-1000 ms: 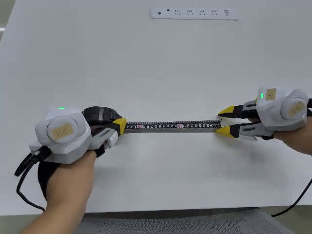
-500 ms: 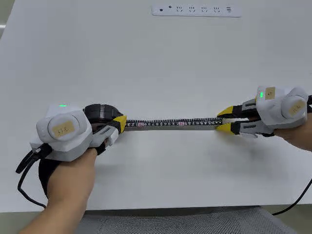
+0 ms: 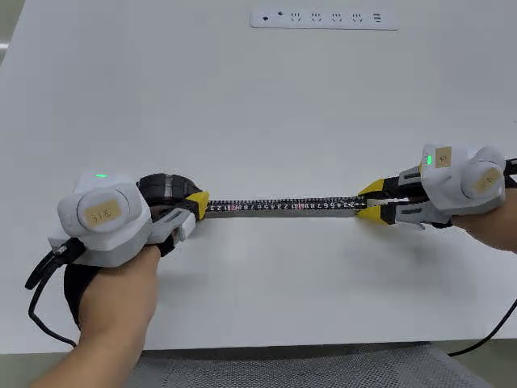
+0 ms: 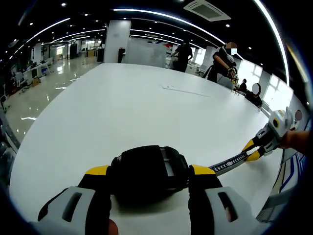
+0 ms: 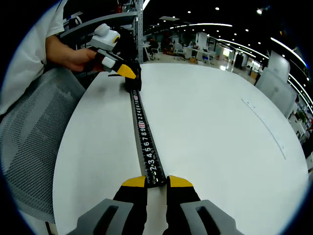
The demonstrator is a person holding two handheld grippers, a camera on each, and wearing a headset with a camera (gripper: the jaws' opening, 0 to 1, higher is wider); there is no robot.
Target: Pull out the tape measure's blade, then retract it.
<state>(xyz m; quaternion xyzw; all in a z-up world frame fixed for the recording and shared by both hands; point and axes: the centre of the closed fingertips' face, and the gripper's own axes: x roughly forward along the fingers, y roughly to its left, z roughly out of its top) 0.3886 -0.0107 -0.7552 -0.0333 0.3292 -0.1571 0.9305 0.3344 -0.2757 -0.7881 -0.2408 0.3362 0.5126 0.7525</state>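
The tape measure (image 3: 166,189) is clamped in the left claw (image 4: 149,171); its extended blade (image 3: 283,206) is pinched at the end by the right claw (image 3: 371,201).

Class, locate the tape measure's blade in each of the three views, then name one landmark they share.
Head view: blade level across the middle, black case to right tool.
Left gripper view: short strip at lower right, leaving the case.
Right gripper view: up the centre from the tool's tips.
Shared landmark: the black case at the blade's end.
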